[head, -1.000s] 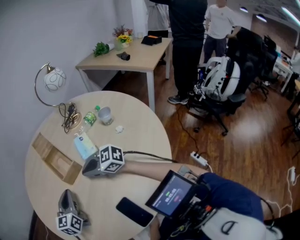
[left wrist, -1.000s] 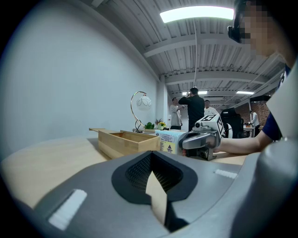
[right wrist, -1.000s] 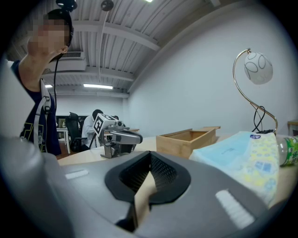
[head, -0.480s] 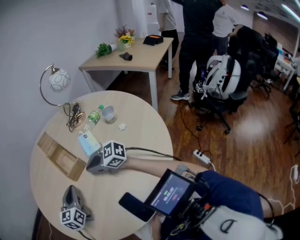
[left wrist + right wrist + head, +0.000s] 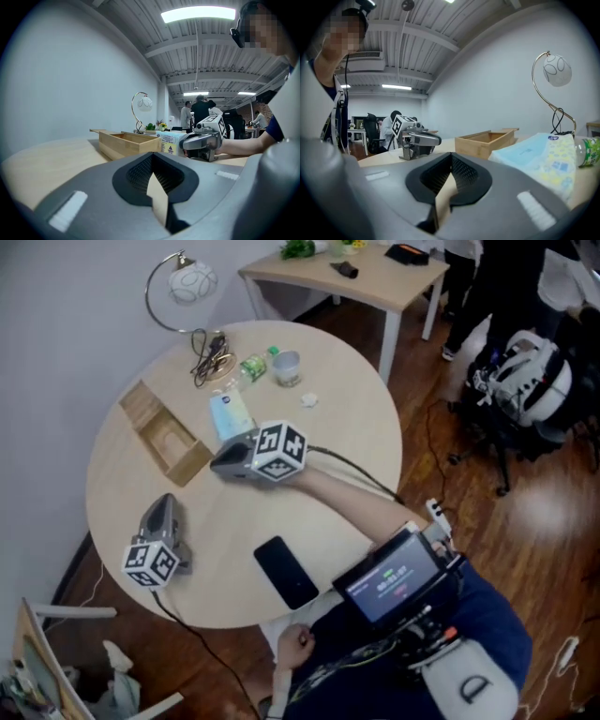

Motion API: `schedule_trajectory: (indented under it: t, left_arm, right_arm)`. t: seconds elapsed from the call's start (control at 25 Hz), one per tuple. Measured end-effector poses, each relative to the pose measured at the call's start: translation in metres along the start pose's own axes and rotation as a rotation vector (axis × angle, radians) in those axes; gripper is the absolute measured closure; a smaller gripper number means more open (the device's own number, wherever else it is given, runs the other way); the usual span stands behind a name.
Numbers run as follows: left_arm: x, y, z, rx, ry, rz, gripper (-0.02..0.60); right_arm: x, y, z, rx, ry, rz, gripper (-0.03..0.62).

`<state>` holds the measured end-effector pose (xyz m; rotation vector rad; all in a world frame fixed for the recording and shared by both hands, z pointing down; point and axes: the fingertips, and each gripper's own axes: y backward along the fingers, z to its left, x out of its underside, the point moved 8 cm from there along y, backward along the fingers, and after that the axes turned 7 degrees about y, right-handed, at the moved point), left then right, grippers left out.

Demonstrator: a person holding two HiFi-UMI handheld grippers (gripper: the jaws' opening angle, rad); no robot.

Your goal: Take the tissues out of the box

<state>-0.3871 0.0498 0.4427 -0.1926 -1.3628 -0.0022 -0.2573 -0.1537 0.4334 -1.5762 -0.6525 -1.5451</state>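
An open, shallow wooden box point(image 5: 166, 439) lies on the round table point(image 5: 337, 427) with nothing visible inside it. It also shows in the left gripper view point(image 5: 125, 142) and the right gripper view point(image 5: 485, 140). A light blue tissue pack point(image 5: 230, 414) lies just right of the box. My right gripper point(image 5: 221, 463) is shut and empty; it rests beside the pack's near end and points at the box. My left gripper point(image 5: 163, 505) stands on the table nearer the front edge, shut and empty, with no hand on it.
A black phone point(image 5: 286, 572) lies near the table's front edge. At the back stand a globe lamp point(image 5: 191, 282), a coiled cable point(image 5: 208, 357), a green bottle point(image 5: 249, 367), a cup point(image 5: 288, 367) and a crumpled white scrap point(image 5: 308, 399). People and office chairs are beyond the table.
The head view has swung, so the table now sits higher and more to the right in the picture. Both grippers keep their places on the table.
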Motion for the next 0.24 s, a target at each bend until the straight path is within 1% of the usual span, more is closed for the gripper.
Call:
schedule_trajectory:
  t: [0.24]
  left_arm:
    - [-0.005, -0.012, 0.001, 0.032, -0.008, -0.003, 0.577]
  right_arm:
    - [-0.004, 0.008, -0.01, 0.024, 0.006, -0.008, 0.588]
